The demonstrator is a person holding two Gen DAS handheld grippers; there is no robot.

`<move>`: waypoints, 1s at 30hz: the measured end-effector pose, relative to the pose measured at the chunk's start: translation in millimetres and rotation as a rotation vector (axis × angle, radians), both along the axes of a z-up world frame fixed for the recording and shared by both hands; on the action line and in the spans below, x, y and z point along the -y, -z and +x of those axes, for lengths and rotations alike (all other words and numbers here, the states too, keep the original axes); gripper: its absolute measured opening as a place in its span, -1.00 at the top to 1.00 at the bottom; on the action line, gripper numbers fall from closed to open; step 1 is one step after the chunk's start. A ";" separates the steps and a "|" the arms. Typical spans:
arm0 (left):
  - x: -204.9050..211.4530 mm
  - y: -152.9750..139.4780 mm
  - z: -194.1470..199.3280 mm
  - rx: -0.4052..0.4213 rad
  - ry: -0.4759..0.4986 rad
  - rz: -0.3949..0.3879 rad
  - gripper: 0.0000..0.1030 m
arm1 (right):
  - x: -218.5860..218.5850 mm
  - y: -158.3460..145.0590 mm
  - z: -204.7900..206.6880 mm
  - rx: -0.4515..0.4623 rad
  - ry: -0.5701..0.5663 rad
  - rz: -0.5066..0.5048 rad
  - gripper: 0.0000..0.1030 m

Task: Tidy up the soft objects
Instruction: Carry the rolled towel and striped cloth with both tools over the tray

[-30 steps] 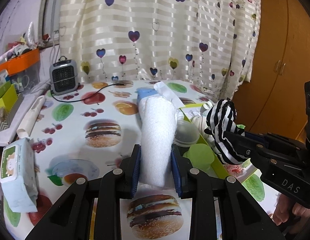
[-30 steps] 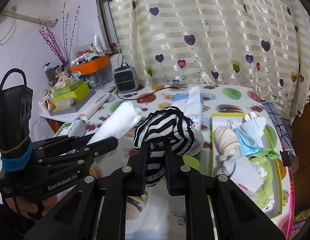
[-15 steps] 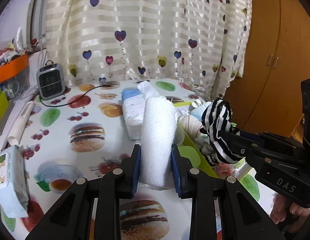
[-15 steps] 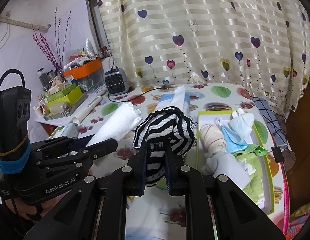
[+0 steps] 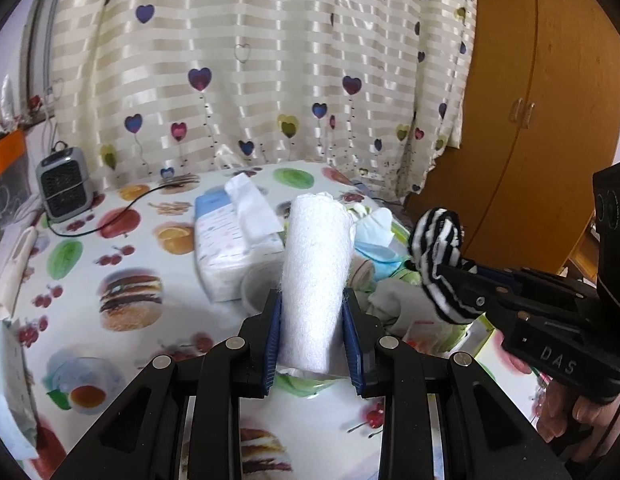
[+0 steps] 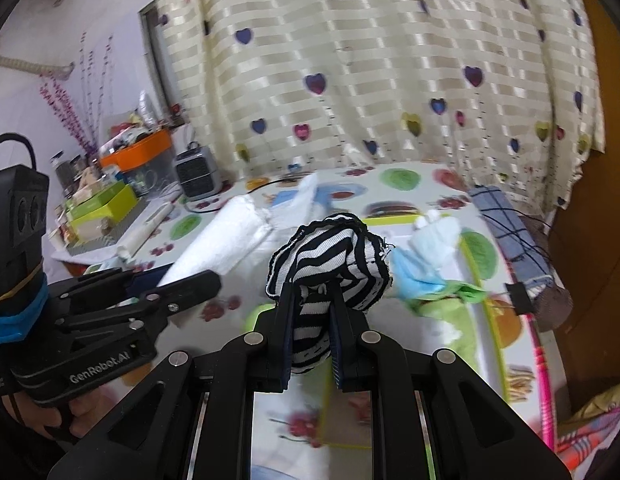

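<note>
Squarely between left claw: towel roll

One rolled white towel, one striped black-and-white bundle, one tissue pack, one small heater and two grippers, all above or on one worktop.

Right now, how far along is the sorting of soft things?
Done: several rolled cloths already lie in the yellow-green tray. In hand: left tongs grip a rolled white towel; right tongs grip a striped cloth bundle. Left: setting both down in the tray.
</note>
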State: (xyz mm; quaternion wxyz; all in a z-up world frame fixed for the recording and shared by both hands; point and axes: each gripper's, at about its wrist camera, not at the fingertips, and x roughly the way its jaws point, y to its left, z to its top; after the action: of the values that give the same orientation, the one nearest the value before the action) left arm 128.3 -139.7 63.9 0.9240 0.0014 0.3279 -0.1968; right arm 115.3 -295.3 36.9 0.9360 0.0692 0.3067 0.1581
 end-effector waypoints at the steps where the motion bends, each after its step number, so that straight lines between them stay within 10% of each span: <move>1: 1.7 0.6 1.0 -0.002 0.003 -0.001 0.48 | 5.9 0.4 0.4 -0.002 0.016 0.001 0.69; 30: 25.8 9.8 24.7 -0.027 0.045 0.009 0.48 | 45.2 68.4 78.0 -0.220 0.053 -0.044 0.65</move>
State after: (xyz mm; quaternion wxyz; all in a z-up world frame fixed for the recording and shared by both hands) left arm 153.1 -165.4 54.1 0.9149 0.0103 0.3411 -0.2158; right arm 193.4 -340.4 -31.5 0.9018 0.0739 0.4092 0.1180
